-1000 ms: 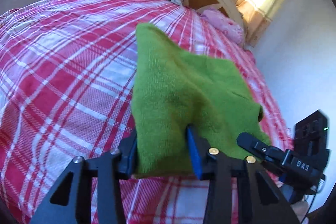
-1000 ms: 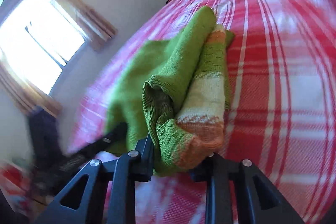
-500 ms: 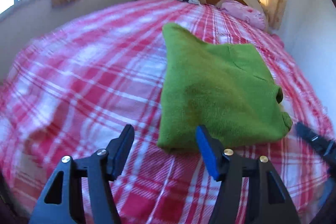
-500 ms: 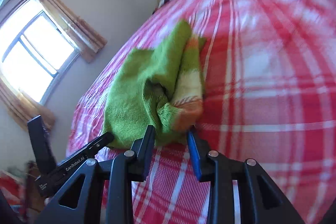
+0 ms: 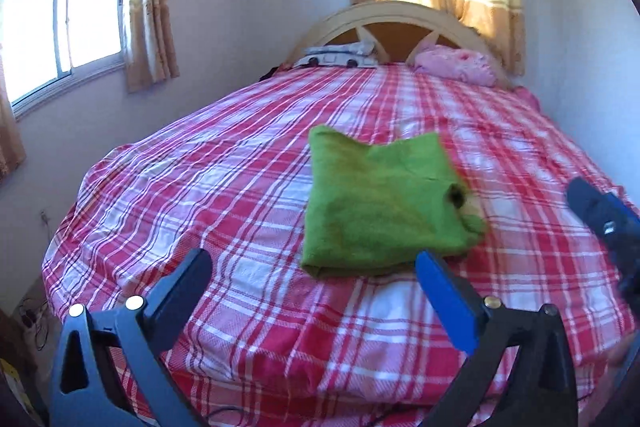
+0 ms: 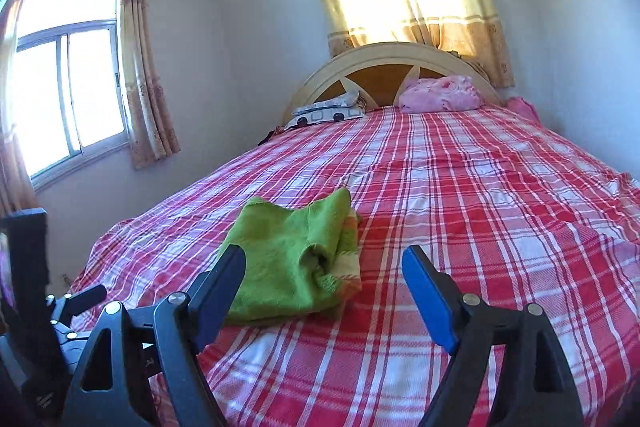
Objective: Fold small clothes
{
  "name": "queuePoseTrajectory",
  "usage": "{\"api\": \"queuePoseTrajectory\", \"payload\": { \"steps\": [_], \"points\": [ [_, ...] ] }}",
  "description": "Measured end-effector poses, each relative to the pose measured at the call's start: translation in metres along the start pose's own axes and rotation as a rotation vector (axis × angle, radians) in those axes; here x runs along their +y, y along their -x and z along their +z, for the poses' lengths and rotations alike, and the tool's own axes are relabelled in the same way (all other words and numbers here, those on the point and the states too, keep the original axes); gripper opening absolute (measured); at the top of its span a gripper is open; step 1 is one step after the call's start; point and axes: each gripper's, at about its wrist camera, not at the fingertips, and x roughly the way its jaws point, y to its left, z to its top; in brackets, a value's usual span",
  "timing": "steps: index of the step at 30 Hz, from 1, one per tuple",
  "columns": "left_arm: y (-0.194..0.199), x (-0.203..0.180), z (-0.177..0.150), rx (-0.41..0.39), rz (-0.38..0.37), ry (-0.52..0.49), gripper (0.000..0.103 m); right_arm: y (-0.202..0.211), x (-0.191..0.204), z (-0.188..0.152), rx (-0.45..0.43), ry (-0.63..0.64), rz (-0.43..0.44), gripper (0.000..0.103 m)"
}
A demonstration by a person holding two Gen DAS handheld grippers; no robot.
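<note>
On the red plaid bed [image 5: 248, 187] we see the folded green garment [image 5: 380, 203] lying free; our left tool [image 5: 312, 267] and right tool [image 6: 324, 263] are both opening, gripping nothing.

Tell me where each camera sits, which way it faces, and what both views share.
Left wrist: on the left tool, looking along the bed toward the headboard; its own two fingers show, jaws opening and empty, with the right tool at the right edge.
Right wrist: on the right tool, facing the same way; its fingers show, jaws opening and empty.
Shared: the folded green sweater, plaid bedspread, pink pillow.
</note>
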Motion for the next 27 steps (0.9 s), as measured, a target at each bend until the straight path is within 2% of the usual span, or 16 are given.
{"api": "queuePoseTrajectory", "payload": {
  "steps": [4,7,12,27],
  "points": [
    [0.01,-0.007,0.004,-0.015,0.059,-0.019,0.103,0.021,0.008,0.002,-0.037,0.024,-0.028,0.081],
    [0.019,-0.011,0.007,-0.04,0.051,-0.028,0.103,0.038,0.009,0.011,-0.094,0.034,-0.063,0.081],
    [0.037,-0.014,0.009,-0.082,0.044,-0.01,0.103,0.049,0.007,0.02,-0.127,0.034,-0.096,0.082],
    [0.045,-0.024,0.009,-0.095,0.072,-0.041,0.103,0.059,0.003,0.019,-0.142,0.045,-0.121,0.082]
  ]
}}
